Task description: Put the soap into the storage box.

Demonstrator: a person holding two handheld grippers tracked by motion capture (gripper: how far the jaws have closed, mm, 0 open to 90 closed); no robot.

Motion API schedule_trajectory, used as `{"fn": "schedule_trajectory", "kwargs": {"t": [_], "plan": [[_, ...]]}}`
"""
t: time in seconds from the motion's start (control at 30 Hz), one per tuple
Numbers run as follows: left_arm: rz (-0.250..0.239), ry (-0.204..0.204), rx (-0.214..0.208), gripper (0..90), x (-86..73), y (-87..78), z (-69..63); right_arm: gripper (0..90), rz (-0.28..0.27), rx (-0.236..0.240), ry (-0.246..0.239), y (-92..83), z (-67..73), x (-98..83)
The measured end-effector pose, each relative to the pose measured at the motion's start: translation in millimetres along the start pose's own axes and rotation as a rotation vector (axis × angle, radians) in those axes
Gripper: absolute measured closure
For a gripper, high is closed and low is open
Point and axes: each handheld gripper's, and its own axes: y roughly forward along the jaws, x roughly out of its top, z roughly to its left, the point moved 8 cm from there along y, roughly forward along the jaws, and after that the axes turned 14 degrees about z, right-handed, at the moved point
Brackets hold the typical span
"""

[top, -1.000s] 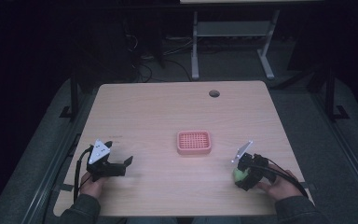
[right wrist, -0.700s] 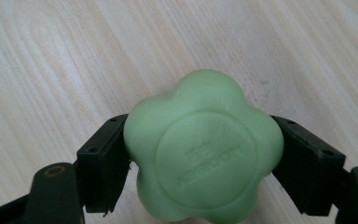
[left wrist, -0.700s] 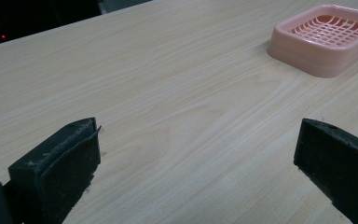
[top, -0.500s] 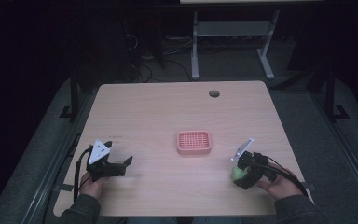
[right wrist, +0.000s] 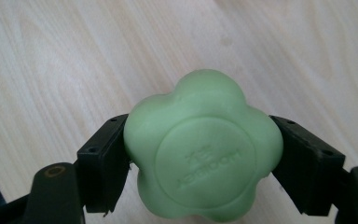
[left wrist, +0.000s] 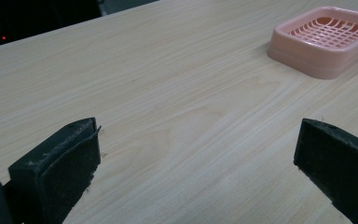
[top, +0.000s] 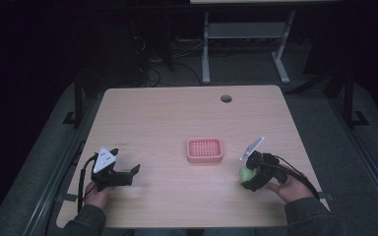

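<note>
the right hand-held gripper [right wrist: 198, 154] is clamping the green flower-shaped soap [right wrist: 200, 147] between its jaws, just above the bench [top: 167, 118]. keeping it level, it should be heading left-forward toward the pink soap dish [top: 204, 150], squeezing gently.

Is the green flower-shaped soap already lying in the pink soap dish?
No, the green flower-shaped soap is clamped between the right gripper's jaws above bare tabletop, and the pink soap dish holds nothing.
</note>
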Motion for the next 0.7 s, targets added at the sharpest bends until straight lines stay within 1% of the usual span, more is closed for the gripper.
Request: {"fn": "schedule_trajectory", "kwargs": {"t": [0.07,0.1,0.13,0.17,0.27,0.33,0.37,0.4,0.43,0.57,0.7], "plan": [[0.005,0.006,0.001,0.0,-0.4,-0.3,0.3,24.7,0.002,-0.004,-0.004,-0.9,-0.3,2.3],[0.001,0.003,0.0,0.0,-0.1,-0.3,0.2,24.7,-0.006,-0.004,-0.012,-2.5,-1.4,7.4],[0.001,0.003,0.0,0.0,-0.1,-0.3,0.2,24.7,-0.006,-0.004,-0.012,-2.5,-1.4,7.4],[0.003,0.003,0.001,0.0,-0.2,-0.4,0.4,24.8,-0.012,0.001,-0.013,-4.4,-2.5,12.1],[0.002,0.0,0.0,0.0,-0.1,-0.6,0.1,24.8,-0.013,-0.001,-0.018,-6.1,-4.0,17.0],[0.001,0.003,0.001,0.0,0.1,-0.9,0.4,24.8,-0.011,-0.006,-0.023,-7.9,-5.6,24.6],[0.001,0.003,0.0,0.0,0.2,-1.1,0.6,24.8,-0.015,0.002,-0.026,-8.5,-6.4,27.3],[0.001,0.003,0.0,0.0,0.2,-1.1,0.6,24.8,-0.015,0.002,-0.026,-8.5,-6.4,27.3],[0.001,0.003,0.001,0.0,0.3,-1.2,1.0,24.8,-0.021,0.001,-0.027,-9.5,-8.5,32.4],[0.0,0.005,0.002,0.0,0.3,-1.3,1.0,24.7,-0.019,0.01,-0.029,-9.6,-10.5,39.7],[-0.005,0.003,0.0,0.0,0.8,-1.5,0.8,24.8,-0.02,0.011,-0.047,-10.9,-11.0,53.1]]}}
